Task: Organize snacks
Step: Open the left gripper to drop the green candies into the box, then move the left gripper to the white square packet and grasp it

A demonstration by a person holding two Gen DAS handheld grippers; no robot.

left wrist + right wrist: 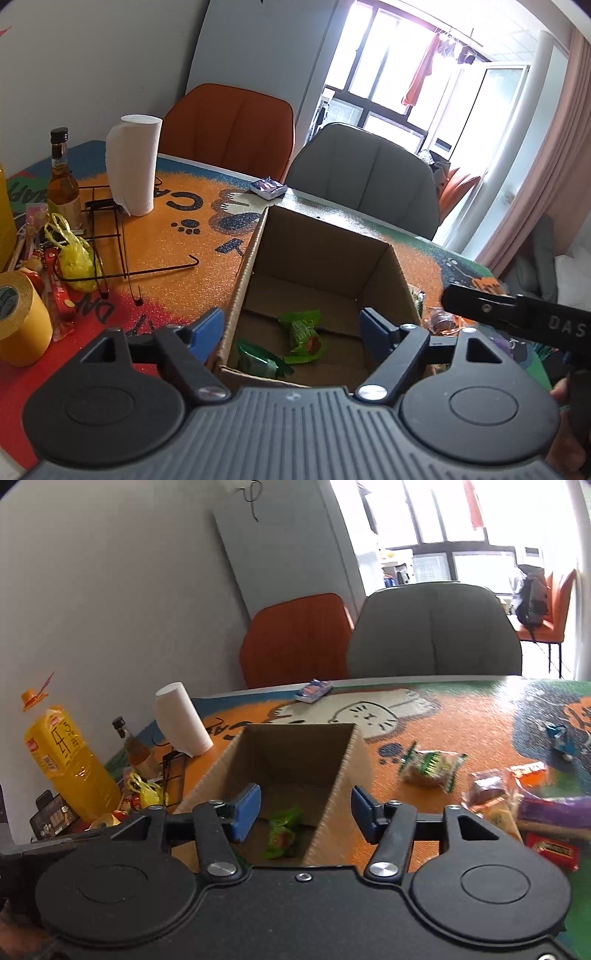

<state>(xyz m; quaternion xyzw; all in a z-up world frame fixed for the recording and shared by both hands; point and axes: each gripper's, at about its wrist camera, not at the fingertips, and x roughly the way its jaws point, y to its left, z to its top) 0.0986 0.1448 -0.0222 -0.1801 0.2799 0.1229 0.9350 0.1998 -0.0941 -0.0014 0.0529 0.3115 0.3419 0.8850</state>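
Left claw (291, 328) spread wide and empty over the cardboard box (325, 236), right claw (303, 812) likewise apart, green snack packets (303, 332), perhaps two, inside, table (177, 258) cluttered.

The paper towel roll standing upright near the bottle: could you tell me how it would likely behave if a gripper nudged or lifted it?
The paper towel roll stands tall on a narrow end, so a push high up would probably tip it, and it might then roll. It looks light and soft, so the pads would likely dent it. Its loose bottom sheet may unwind.
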